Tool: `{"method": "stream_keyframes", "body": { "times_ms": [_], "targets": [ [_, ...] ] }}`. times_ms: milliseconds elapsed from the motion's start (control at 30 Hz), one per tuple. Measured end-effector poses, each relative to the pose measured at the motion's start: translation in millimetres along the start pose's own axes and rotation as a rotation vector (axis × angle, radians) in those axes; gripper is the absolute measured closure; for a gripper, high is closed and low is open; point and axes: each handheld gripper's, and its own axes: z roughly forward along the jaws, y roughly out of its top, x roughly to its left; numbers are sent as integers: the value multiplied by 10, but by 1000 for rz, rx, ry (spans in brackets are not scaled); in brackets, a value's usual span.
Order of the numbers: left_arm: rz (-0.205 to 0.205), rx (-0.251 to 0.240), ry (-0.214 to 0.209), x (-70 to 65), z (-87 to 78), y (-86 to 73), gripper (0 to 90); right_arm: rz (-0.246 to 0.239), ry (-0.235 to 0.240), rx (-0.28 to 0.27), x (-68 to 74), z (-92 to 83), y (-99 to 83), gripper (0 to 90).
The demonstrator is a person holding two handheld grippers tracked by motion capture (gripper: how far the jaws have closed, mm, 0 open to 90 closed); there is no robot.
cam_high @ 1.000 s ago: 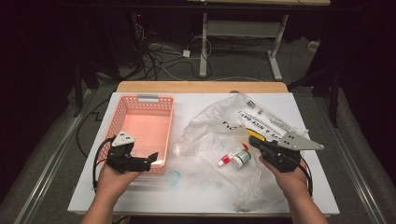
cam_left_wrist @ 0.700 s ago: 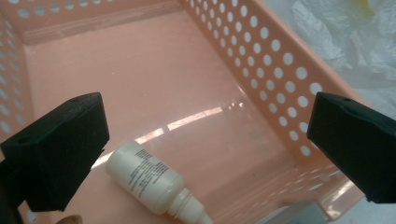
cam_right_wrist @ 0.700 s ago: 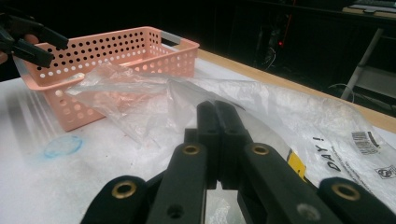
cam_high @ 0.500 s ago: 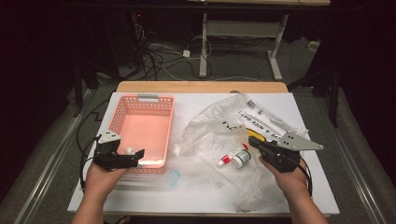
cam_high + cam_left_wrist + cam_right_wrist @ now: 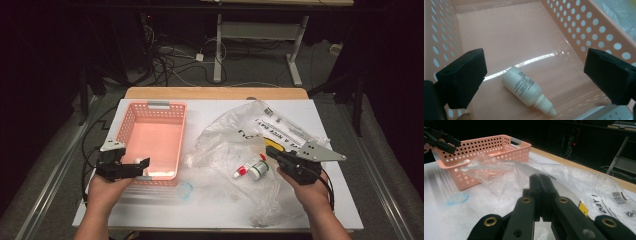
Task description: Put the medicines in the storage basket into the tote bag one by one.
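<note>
One white dropper bottle [image 5: 527, 91] lies on its side in the pink basket [image 5: 131, 120], near-left of the surface. Left hand-held gripper [image 5: 534, 75] is released, jaws just narrowing slightly, nothing between them; back it out without nudging the bottle. Right hand-held gripper [image 5: 540, 190] is clenched on nothing, near the plastic bag [image 5: 225, 137].

- Brightly lit bench [image 5: 150, 210] amid near-black surroundings.
- Streak of glare across the basket [image 5: 524, 30] floor, toward 3 o'clock.
- Soft, blurred near tool [image 5: 541, 195] arms at 6 o'clock.

A bottle [image 5: 527, 91] lies in the basket [image 5: 131, 120] at the surface's [image 5: 210, 107] left; right of the basket, a bag [image 5: 280, 125] holds another bottle [image 5: 257, 171].
</note>
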Motion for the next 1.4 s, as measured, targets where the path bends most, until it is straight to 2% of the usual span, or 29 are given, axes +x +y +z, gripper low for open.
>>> {"method": "stream_keyframes", "body": {
  "times_ms": [200,267,367,500,567,667,800,900,967,1100,1300,1400],
  "targets": [
    [-12,67,-14,45,62,78,128,0,-2,-10,-8,-29,16,900],
    [-28,118,-16,67,83,127,146,-3,1,-5,-1,-21,12,900],
    [-16,189,20,69,124,194,176,-5,4,-1,12,-7,8,900],
    [-41,309,15,125,220,266,224,-2,5,3,16,2,0,900],
    [-41,366,17,154,255,311,233,-2,5,4,16,2,-3,900],
    [-47,401,32,188,282,399,263,-2,6,7,17,6,-8,900],
    [-85,478,7,236,351,476,280,-2,6,13,30,14,-12,900],
    [-101,538,16,270,405,494,296,-5,7,13,32,13,-15,900],
    [-119,551,22,296,419,495,323,-3,6,13,30,11,-17,900],
    [-141,592,-2,291,461,489,351,-5,9,16,28,16,-23,900],
    [-153,632,-9,254,511,491,352,-5,10,19,45,25,-25,900],
    [-145,644,-6,235,529,491,353,-7,10,18,47,24,-24,900]
  ]
}}
